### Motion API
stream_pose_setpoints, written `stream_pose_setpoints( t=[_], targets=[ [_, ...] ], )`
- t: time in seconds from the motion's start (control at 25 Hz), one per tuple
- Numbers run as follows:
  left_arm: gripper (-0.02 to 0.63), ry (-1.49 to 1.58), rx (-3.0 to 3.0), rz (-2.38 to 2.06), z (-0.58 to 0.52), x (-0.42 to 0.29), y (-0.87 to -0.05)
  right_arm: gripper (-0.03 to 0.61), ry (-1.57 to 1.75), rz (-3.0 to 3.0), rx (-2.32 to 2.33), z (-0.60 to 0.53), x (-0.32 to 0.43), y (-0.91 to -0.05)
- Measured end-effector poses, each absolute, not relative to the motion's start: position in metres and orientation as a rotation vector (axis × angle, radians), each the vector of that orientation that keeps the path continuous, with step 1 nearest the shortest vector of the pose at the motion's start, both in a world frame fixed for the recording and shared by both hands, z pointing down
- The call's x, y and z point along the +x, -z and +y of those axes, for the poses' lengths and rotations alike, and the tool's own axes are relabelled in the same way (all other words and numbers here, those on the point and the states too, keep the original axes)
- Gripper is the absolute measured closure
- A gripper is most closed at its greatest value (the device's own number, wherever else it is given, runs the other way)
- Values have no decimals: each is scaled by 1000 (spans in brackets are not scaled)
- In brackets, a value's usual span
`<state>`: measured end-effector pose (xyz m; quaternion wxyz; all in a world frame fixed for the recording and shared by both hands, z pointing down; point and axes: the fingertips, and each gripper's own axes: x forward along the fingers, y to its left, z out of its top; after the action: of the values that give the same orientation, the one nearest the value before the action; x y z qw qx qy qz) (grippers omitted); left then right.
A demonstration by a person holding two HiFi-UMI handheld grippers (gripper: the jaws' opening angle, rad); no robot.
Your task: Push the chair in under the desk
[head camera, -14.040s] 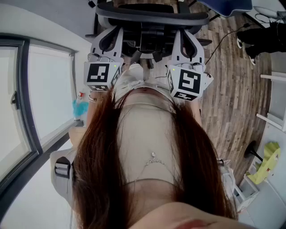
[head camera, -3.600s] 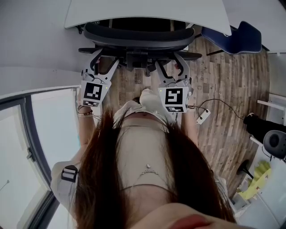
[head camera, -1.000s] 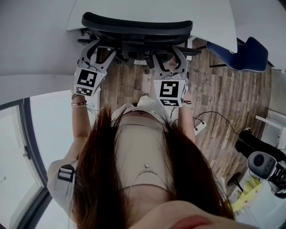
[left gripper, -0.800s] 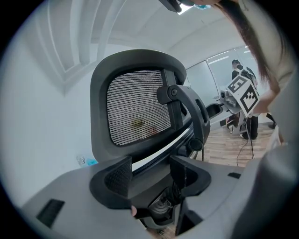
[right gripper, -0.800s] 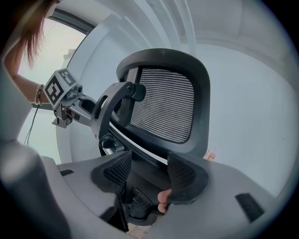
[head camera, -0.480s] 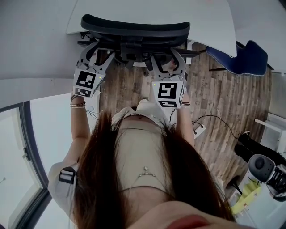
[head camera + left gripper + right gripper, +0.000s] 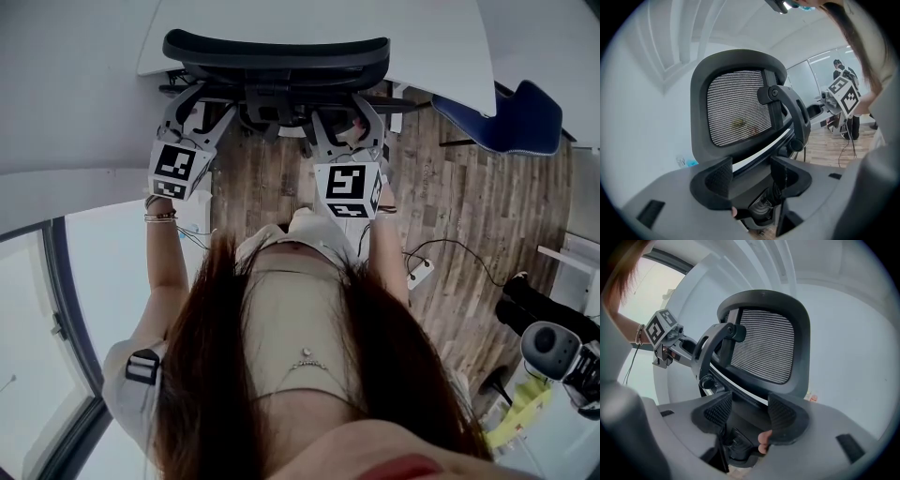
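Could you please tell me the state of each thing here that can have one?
Chair: upright, pushed in, backrest at the desk edge.
Left tongs: open, jaws apart at the chair's back.
Right tongs: open, jaws apart at the chair's back.
Blue chair: out on the floor.

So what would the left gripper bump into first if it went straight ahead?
The chair. The dark lower edge of its backrest lies right ahead of the left gripper, in line with the gap between its open jaws. It looks very close, but I cannot tell whether they already touch.
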<state>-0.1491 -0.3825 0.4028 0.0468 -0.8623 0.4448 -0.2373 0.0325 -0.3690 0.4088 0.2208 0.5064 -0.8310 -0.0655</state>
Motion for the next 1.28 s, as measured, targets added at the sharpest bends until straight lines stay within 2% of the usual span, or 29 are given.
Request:
stream_pose_setpoints(
  t=[1.28],
  targets=[
    [374,736,-2643,1356,-440,-164,-400,328,148,-2302,1386,-426,18,-404]
  ],
)
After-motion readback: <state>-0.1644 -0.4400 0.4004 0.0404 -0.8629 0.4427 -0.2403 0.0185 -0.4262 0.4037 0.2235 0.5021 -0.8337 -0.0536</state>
